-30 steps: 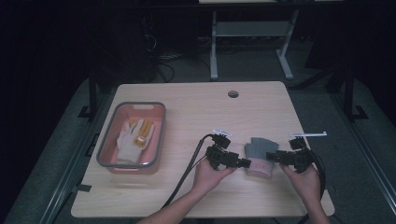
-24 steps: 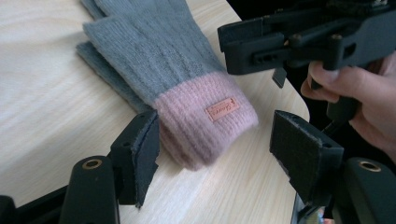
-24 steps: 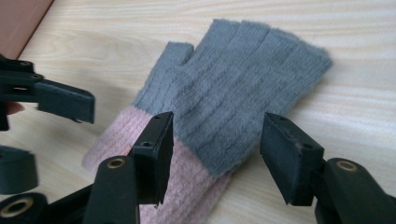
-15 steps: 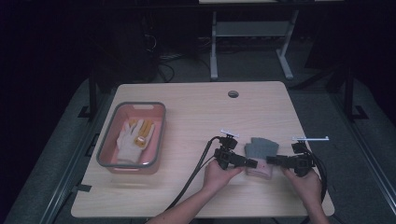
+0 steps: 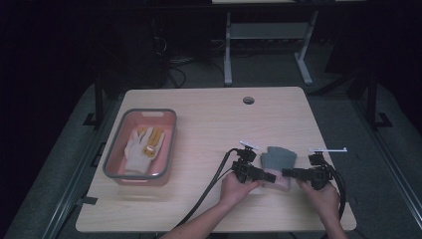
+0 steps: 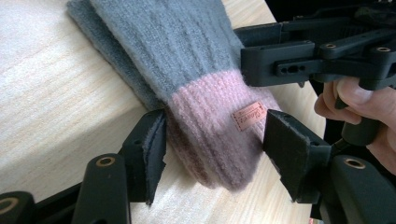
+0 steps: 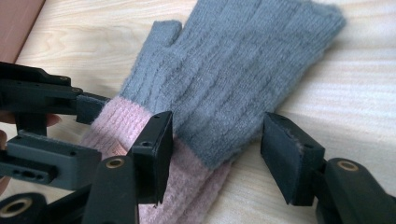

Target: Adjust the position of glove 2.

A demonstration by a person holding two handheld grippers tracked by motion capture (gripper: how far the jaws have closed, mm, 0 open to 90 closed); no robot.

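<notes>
Near front-right table (image 5: 209,124) edge: grey-and-pink glove (image 5: 278,160), flat, long axis running away from person, pink cuff (image 6: 219,130) nearest, grey finger end far. Looks like 2 gloves stacked, second edge peeking out in left gripper view.

Left gripper (image 5: 260,174): coming at cuff from left, jaws part-open and just been closing, cuff between them, left pad touching or nearly, right pad clear of knit. Not gripping yet.

Right gripper (image 5: 293,173): coming from right, jaws half-wide, straddling cuff-to-grey seam (image 7: 205,154), right pad clear, left pad hard to call. Nothing held.

Both tips facing each other across cuff, about equally near; left further into the close, so likely first to pinch. Grab direction crosswise to glove axis.

Far left: pink bin (image 5: 166,144) with white glove (image 5: 137,152) inside, well apart.
</notes>
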